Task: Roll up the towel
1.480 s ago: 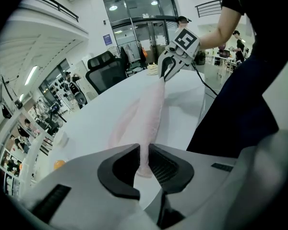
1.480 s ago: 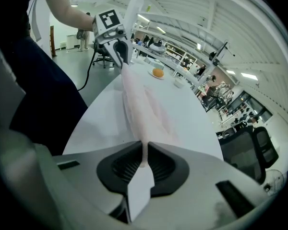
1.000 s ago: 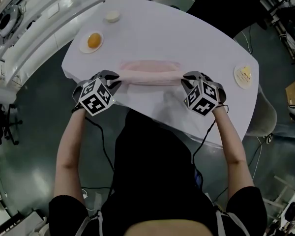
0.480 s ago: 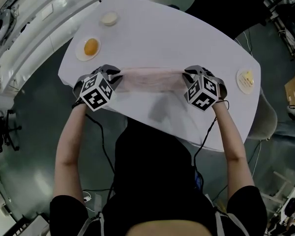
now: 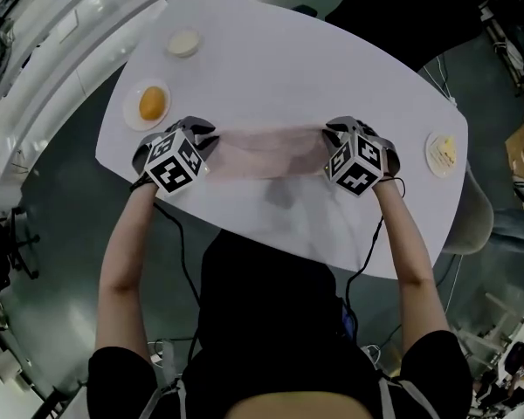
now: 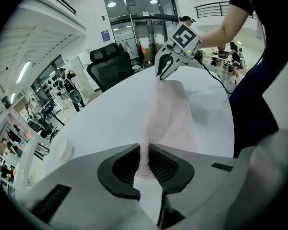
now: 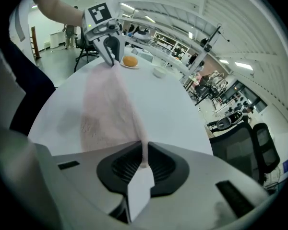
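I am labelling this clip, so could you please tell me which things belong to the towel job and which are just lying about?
In the job: pink towel, left gripper, right gripper, each shut on one end.
Lying about: plate with orange food, small white dish, plate with yellow food.

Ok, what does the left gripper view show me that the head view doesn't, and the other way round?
Only the left gripper view: the left gripper with its jaws pinched shut on the end of the pink cloth towel, and a black office chair beyond the table. Only the head view: the small white plate with yellow food near the table's right edge. Both: the towel spanning between the two grippers, the right gripper at its other end, and the white oval table.
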Available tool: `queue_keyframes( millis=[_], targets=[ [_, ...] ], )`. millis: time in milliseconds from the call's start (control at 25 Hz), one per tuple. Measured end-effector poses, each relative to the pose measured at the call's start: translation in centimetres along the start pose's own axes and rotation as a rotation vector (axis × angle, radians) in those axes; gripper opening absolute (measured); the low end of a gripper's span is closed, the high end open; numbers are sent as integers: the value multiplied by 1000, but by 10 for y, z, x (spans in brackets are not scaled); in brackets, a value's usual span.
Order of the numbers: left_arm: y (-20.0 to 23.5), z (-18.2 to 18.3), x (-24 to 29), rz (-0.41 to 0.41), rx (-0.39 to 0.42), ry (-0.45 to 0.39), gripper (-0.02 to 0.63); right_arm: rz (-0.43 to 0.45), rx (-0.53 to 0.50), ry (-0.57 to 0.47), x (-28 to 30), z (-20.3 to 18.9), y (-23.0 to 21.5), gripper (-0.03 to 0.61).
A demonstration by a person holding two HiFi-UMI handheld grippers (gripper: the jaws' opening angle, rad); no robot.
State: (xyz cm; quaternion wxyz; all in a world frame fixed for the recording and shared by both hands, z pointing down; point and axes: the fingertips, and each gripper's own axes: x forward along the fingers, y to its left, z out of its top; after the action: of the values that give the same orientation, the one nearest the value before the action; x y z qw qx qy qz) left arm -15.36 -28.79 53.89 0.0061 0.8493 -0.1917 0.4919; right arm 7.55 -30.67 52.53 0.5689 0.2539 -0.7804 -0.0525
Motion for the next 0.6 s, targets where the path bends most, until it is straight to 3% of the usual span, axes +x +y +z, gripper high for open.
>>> queue_keyframes(
  millis=[240,360,440,520,600],
  targets=[
    [16,-6,28,-48,-32,1,57,23,28,40,34,-7,-8,40],
    [21,-9,40,-34,-78,-10,60,15,104,19,46,-11,-14,58],
    [28,-8,42,-18,-139,-41,106,-9,206,-22,47,-12,-27,174],
    [37,-3,38,-7,-235,-92,199,-40,305,-71,43,-12,-42,213],
    [43,2,30,-7,-335,-141,267,-68,373,-110,35,-12,-52,293]
  ],
)
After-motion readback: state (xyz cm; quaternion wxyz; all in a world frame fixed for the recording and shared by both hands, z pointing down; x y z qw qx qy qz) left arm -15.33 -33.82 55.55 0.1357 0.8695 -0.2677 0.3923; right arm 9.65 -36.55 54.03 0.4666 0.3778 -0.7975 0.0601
